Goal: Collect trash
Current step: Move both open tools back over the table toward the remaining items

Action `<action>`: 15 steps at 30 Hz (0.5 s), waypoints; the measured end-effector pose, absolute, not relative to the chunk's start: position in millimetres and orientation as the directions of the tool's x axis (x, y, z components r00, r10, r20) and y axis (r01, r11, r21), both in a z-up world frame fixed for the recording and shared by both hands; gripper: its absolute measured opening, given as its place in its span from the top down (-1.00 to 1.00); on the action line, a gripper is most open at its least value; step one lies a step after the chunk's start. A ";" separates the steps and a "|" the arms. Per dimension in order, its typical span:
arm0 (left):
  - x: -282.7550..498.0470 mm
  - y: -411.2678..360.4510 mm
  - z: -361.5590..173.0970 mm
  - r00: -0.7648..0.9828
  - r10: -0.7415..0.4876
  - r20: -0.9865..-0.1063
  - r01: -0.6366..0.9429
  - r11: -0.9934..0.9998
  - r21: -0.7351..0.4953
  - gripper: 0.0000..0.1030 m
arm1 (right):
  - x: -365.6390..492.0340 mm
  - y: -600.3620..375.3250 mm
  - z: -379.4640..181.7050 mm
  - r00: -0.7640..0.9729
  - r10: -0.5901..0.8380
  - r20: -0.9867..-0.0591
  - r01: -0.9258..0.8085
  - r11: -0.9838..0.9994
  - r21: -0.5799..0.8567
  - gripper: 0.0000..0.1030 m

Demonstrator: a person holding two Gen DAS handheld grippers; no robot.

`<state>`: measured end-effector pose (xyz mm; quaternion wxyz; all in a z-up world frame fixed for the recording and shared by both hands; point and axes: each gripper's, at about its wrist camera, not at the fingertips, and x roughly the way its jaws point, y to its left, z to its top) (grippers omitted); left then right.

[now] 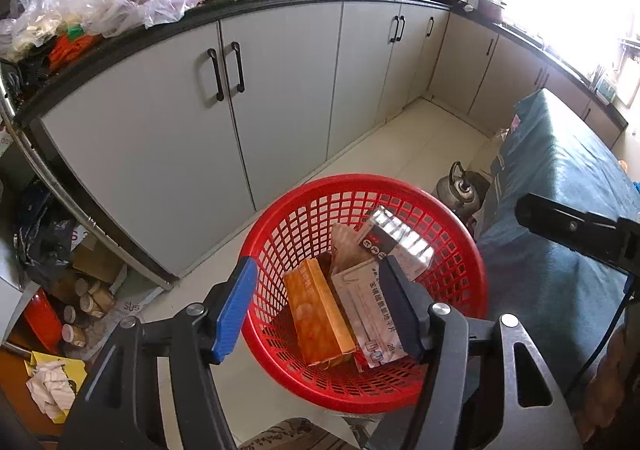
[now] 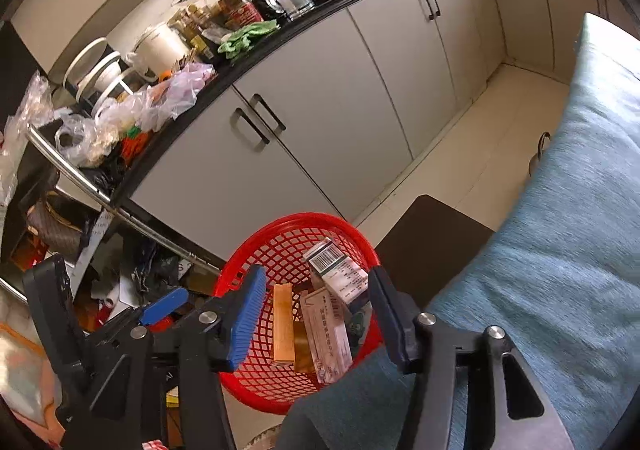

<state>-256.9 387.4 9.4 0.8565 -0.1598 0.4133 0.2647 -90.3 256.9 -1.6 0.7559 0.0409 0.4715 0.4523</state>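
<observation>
Now, starting with the room: I'm in a kitchen, with a long run of grey cabinets [image 1: 280, 90] under a black counter [image 1: 256, 6] that wraps round toward a bright window. That counter is crowded with bottles, pots, a green cloth and a heap of plastic bags [image 1: 100, 6] at its near end. To my right, a table under a teal cloth [image 2: 560, 250] fills the side, with a kettle [image 1: 460, 190] on the pale tile floor [image 1: 420, 138] beside it. More clutter sits low on the left: jars, crumpled paper, dark bags.

As for the task, the red basket [image 1: 472, 262] stands on the floor just beside the table, directly below both tools. It holds several cartons already: an orange box [image 1: 320, 322], a white box [image 1: 368, 314] leaning against it, and a silver-ended box [image 1: 400, 238] tilted on top.

My left gripper [image 1: 316, 306] hangs over the basket with its jaws spread wide and nothing between them. My right gripper [image 2: 316, 314] is likewise splayed and empty above the same rim.

I judge that a drop into the basket is done, and that I'm between pieces. The next move calls for lifting clear and turning to find more loose rubbish, likely the paper on the floor at left, then lining one set of jaws around it.
</observation>
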 end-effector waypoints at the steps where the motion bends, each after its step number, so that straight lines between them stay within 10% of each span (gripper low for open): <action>1: -258.1 385.5 12.3 0.523 0.321 -0.789 -0.585 0.809 -0.059 -0.21 | -90.9 251.6 0.4 0.151 0.725 -0.672 -0.641 0.589 0.492 -0.17; 15: -257.8 325.6 48.2 0.585 0.327 -0.742 -0.508 0.861 -0.020 -0.38 | -97.0 161.3 27.0 0.268 0.727 -0.632 -0.583 0.645 0.494 -0.30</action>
